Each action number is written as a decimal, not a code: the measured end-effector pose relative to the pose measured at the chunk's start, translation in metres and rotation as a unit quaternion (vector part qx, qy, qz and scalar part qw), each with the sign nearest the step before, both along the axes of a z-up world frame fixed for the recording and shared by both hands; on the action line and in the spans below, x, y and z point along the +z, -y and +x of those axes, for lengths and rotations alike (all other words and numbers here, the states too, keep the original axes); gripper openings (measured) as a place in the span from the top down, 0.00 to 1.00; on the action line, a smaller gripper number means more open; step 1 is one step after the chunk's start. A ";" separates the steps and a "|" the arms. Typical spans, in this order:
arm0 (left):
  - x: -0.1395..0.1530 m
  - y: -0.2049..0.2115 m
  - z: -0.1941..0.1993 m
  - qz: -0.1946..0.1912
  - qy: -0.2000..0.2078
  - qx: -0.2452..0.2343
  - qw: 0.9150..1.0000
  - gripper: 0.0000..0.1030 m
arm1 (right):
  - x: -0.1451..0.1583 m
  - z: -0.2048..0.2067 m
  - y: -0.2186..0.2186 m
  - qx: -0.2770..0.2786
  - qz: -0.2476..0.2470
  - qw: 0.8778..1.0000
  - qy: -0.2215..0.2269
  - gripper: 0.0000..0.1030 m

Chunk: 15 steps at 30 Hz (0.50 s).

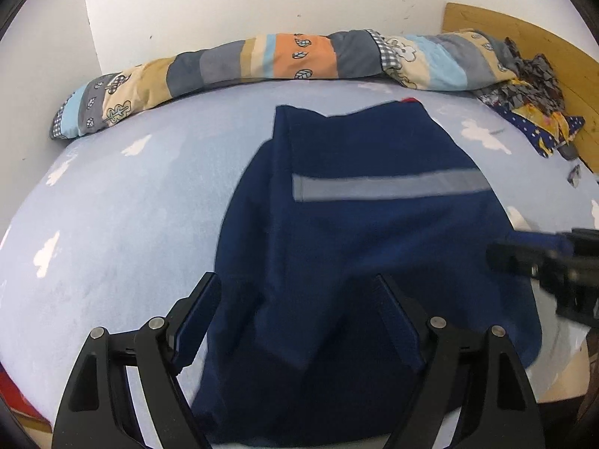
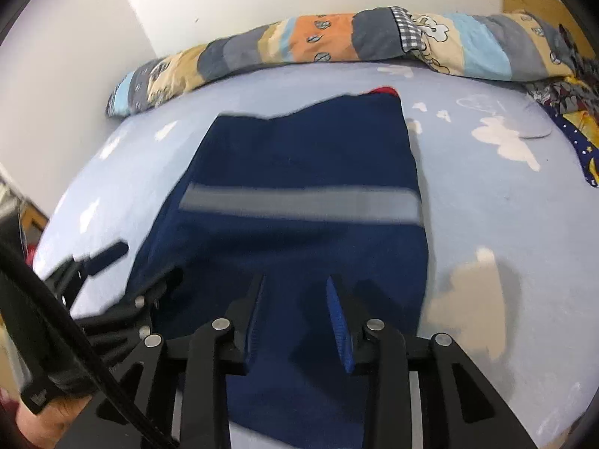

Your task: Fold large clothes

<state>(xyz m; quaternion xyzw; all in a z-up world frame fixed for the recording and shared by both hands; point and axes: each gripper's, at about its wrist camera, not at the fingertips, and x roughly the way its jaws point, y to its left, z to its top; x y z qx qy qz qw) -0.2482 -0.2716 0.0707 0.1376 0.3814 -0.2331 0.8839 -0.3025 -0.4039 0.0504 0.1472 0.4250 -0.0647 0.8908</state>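
A navy garment [image 1: 355,247] with a grey stripe [image 1: 385,187] lies flat on the bed [image 1: 123,209]. The left gripper [image 1: 295,295] and right gripper [image 2: 295,292] hover over its near edge, jaws apart.

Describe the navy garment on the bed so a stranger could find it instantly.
Start at the pale blue cloud-print bedsheet, with a rolled patchwork quilt along the wall. In the sheet's middle lies the navy garment, nearest both claws. Only it has a single grey band straight across; the crumpled clothes by the headboard are multicoloured.
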 end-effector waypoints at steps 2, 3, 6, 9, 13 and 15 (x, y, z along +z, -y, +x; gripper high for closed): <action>-0.002 -0.002 -0.012 0.005 0.005 -0.002 1.000 0.20 | -0.004 -0.016 -0.008 0.010 -0.001 1.000 -0.004 0.65; -0.005 -0.004 -0.020 0.011 0.008 -0.001 1.000 0.20 | -0.005 -0.025 -0.011 0.010 -0.003 1.000 -0.003 0.65; -0.012 -0.010 -0.043 0.028 0.019 -0.005 0.999 0.20 | -0.009 -0.055 -0.022 0.009 -0.001 1.000 0.000 0.65; -0.016 -0.011 -0.058 0.056 0.046 -0.012 0.997 0.19 | -0.020 -0.075 -0.033 0.012 0.006 1.000 -0.009 0.64; -0.022 -0.012 -0.058 0.062 0.050 -0.021 0.997 0.13 | -0.033 -0.075 -0.036 0.009 -0.008 1.000 -0.026 0.64; -0.031 -0.024 -0.057 0.036 0.046 -0.018 0.998 0.09 | -0.036 -0.074 -0.032 0.004 0.003 1.000 -0.026 0.64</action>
